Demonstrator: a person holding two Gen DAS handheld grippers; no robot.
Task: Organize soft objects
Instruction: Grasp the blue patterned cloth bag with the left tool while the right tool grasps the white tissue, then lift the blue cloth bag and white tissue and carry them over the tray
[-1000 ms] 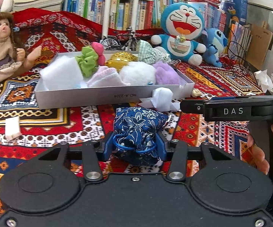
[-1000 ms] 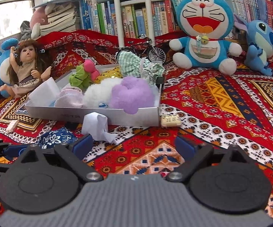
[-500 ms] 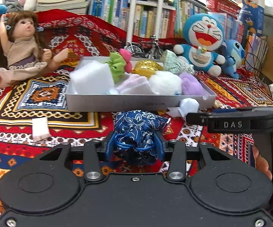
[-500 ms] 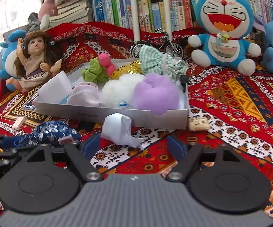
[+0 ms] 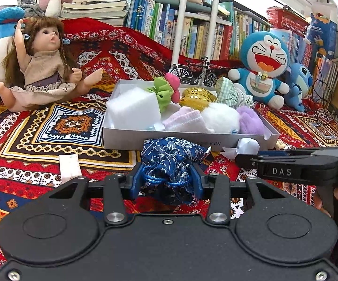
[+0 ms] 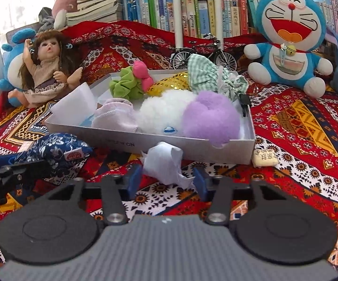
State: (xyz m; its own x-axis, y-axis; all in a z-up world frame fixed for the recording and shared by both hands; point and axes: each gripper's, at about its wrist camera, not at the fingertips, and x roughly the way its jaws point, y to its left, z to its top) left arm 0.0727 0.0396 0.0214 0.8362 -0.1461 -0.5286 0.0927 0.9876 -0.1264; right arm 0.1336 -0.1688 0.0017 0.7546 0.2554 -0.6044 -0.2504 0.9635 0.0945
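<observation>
My left gripper [image 5: 167,178] is shut on a dark blue flowered drawstring pouch [image 5: 171,154], held just in front of the grey box [image 5: 145,140]. The right wrist view shows the same pouch [image 6: 54,147] at the left. My right gripper [image 6: 167,180] has its jaws closing on a white crumpled tissue [image 6: 164,161] that lies on the patterned cloth before the box [image 6: 239,149]; both blue pads touch its sides. Inside the box are a white foam block [image 5: 133,110], a green and pink scrunchie [image 5: 164,91], a gold pouch [image 5: 197,96], a pink sock [image 5: 185,121], and white and purple fluffy balls.
A doll [image 5: 42,70] sits at the left. A blue cat plush [image 5: 265,68] and a blue alien plush [image 5: 298,86] sit at the right, with a model bicycle [image 5: 194,72] and bookshelves behind. A small cream sachet [image 6: 265,159] lies by the box's corner, and a white slip [image 5: 69,166] at the left.
My right gripper's jaws went from wide apart to closed around the white tissue as it moved up to it. The left gripper kept its hold on the blue pouch and shifted sideways.
</observation>
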